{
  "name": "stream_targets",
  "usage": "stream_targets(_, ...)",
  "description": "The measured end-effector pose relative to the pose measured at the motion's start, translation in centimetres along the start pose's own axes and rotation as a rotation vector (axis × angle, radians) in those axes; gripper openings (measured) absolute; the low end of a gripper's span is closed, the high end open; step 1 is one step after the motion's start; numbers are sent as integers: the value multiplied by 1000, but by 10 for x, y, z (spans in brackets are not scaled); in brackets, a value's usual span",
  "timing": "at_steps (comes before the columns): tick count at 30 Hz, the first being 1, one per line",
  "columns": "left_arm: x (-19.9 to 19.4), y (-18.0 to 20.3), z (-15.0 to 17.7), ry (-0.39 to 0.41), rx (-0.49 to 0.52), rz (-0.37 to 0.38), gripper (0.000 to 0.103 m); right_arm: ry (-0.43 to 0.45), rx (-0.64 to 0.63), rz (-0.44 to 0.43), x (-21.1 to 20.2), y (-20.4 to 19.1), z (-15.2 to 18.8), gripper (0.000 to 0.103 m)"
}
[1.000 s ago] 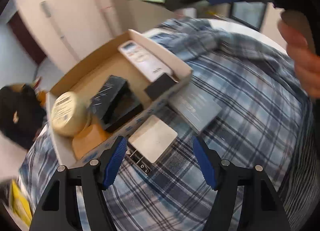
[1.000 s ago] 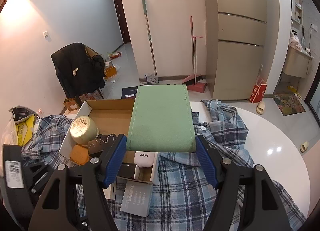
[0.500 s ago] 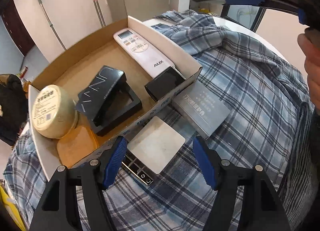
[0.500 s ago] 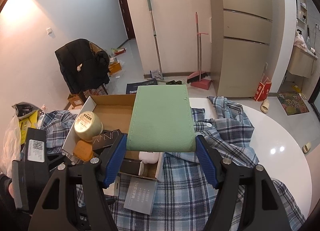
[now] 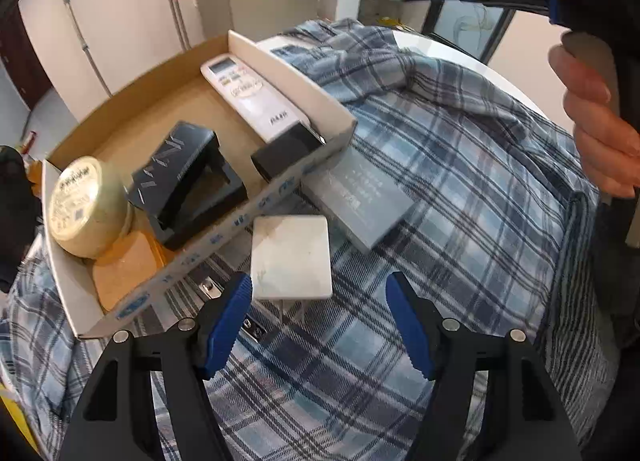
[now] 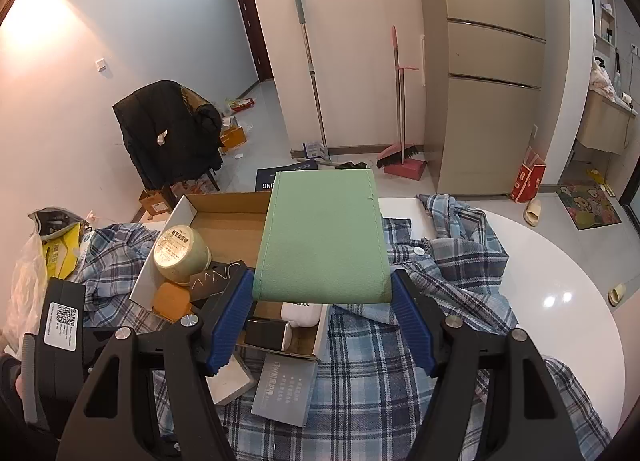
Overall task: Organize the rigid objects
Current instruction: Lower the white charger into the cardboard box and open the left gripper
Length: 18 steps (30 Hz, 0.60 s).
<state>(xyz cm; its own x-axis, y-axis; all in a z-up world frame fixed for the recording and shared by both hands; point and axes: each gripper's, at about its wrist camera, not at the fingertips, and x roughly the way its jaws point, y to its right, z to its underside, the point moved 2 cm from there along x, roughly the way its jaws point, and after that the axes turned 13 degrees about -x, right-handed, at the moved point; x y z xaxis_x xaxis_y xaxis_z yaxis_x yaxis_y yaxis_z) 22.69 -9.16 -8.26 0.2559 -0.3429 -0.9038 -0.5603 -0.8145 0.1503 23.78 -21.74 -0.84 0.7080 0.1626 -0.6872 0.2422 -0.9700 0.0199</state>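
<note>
Two grippers in play. Right gripper (image 6: 322, 331) is clamped on a green case (image 6: 322, 237), held flat above the cardboard box (image 6: 234, 207). Left gripper (image 5: 319, 327) is spread, nothing between its blue pads — a white square block (image 5: 291, 257) lies just ahead of its tips, beside the box wall. A grey box (image 5: 358, 201) touches the block's far side. Both lie on a blue plaid cloth (image 5: 460, 181) over a white round table (image 6: 560, 293); fridge (image 6: 492, 73) and brooms stand behind.

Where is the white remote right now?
The white remote lies inside the cardboard box, along its far white wall in the left wrist view, beside the black box.
</note>
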Motion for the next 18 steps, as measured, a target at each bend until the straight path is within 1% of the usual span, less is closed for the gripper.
stream_targets(3, 7, 3, -10, 3, -21, -22, 71, 1, 0, 0, -1, 0, 0, 68)
stream_targets(6, 21, 4, -15, -34, -30, -63, 71, -1, 2, 1, -1, 0, 0, 68)
stream_targets(7, 27, 2, -15, -58, -38, -69, 69, -1, 3, 2, -2, 1, 0, 68)
stream_targets(8, 33, -1, -14, -92, -58, -71, 63, -1, 4, 3, -2, 1, -1, 68)
stream_targets(9, 36, -3, -14, -106, -67, -86, 51, 0, 4, 3, -2, 2, -1, 68)
stream_targets(10, 35, -4, -14, -95, -69, -95, 48, 0, 5, 4, -2, 2, -1, 68)
stream_targets(13, 31, -6, -13, -86, -99, -82, 47, -1, 6, 6, -2, 3, -1, 68)
stream_targets(16, 14, -5, -11, -20, -114, -107, 47, -2, 6, 6, -1, 4, -1, 68)
stream_targets(18, -6, -7, -13, 36, -141, -90, 47, 0, 6, 7, -1, 4, -1, 68)
